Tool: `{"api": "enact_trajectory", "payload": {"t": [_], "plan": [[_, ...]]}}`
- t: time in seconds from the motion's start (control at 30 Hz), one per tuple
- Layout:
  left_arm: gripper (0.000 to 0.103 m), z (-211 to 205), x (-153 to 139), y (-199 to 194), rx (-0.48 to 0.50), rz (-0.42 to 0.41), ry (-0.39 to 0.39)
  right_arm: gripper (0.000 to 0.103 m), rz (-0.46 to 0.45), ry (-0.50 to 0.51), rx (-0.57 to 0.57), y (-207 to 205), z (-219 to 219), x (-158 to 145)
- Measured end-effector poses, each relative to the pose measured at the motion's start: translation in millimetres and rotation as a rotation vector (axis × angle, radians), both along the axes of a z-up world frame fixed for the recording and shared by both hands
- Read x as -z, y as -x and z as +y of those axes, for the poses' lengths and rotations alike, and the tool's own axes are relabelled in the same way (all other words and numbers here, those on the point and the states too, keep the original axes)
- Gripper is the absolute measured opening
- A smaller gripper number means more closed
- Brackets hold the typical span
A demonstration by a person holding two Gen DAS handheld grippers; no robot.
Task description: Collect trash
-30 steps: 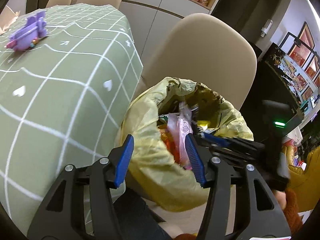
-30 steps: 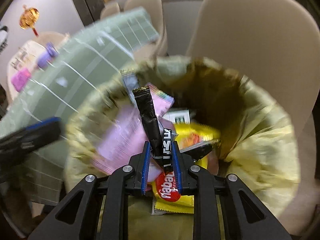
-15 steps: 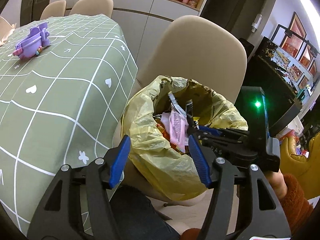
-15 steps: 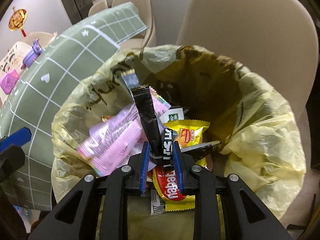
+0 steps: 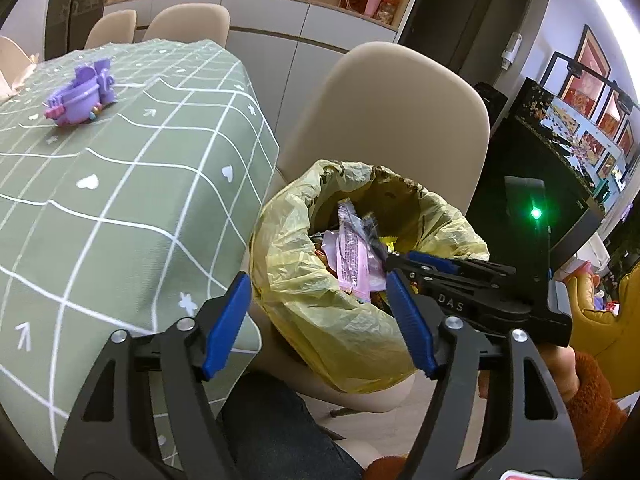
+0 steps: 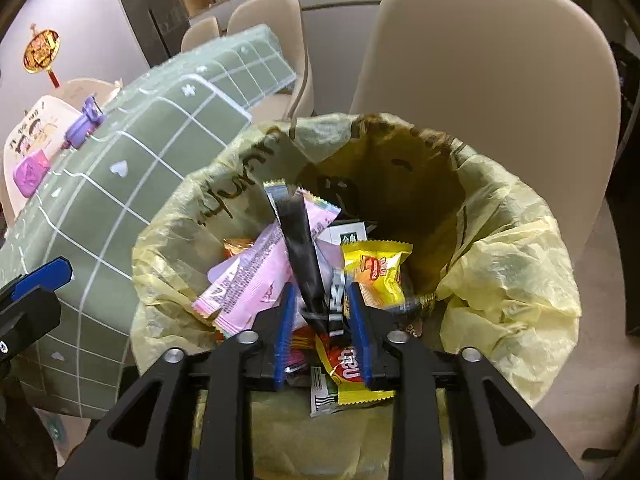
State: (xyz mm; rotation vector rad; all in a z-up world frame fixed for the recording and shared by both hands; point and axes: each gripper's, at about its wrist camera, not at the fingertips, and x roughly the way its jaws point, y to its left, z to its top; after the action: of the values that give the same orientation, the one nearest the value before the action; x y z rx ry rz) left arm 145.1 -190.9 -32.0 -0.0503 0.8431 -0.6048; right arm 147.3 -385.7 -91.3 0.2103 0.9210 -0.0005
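Note:
A yellow trash bag (image 6: 500, 280) stands open on a chair seat, filled with several snack wrappers. My right gripper (image 6: 320, 288) hangs over its mouth with its jaws opening. A black wrapper (image 6: 298, 240) stands blurred between the pads, and they no longer press on it. Around it lie a pink wrapper (image 6: 248, 280), a yellow wrapper (image 6: 376, 268) and a red one (image 6: 348, 368). My left gripper (image 5: 316, 284) is in front of the trash bag (image 5: 320, 332), jaws opening, nothing gripped. In the left wrist view the right gripper (image 5: 404, 258) reaches in from the right.
A table with a green checked cloth (image 5: 120, 200) stands left of the bag, with a purple toy (image 5: 80, 96) on it. A beige chair back (image 5: 400, 128) rises behind the bag. A person's dark trouser leg (image 5: 280, 432) is below and a rust sleeve (image 5: 592, 400) at lower right.
The right jaws have spread and let go of the black wrapper. The left jaws have widened. Both grippers have drawn back and up a little from the bag.

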Motion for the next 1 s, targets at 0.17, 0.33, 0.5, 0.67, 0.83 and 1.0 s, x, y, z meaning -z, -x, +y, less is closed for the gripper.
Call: {"api": "enact_trajectory", "payload": {"t": [0.17, 0.33, 0.5, 0.67, 0.83, 1.0], "plan": [[0.078, 8.4, -10.4, 11.4, -0.023, -0.038, -0.021, 0.045, -0.093, 0.005, 0.005, 21.0, 5.1, -20.0], [0.080, 24.0, -19.1, 29.2, -0.049, -0.063, -0.037, 0.045, -0.088, 0.027, -0.017, 44.9, 24.6, -33.9], [0.083, 49.8, -28.8, 61.2, -0.076, -0.125, -0.082, 0.045, -0.145, 0.066, -0.062, 87.3, 61.5, -51.5], [0.083, 85.6, -42.7, 100.2, -0.132, -0.213, -0.132, 0.045, -0.215, 0.070, -0.083, 141.4, 106.3, -75.3], [0.083, 122.3, -53.5, 144.5, -0.246, -0.304, -0.190, 0.045, -0.263, 0.096, -0.080, 183.2, 144.8, -87.9], [0.083, 152.6, -50.7, 178.2, -0.369, -0.303, -0.241, 0.045, -0.301, 0.105, -0.061, 210.2, 169.4, -93.6]]}}
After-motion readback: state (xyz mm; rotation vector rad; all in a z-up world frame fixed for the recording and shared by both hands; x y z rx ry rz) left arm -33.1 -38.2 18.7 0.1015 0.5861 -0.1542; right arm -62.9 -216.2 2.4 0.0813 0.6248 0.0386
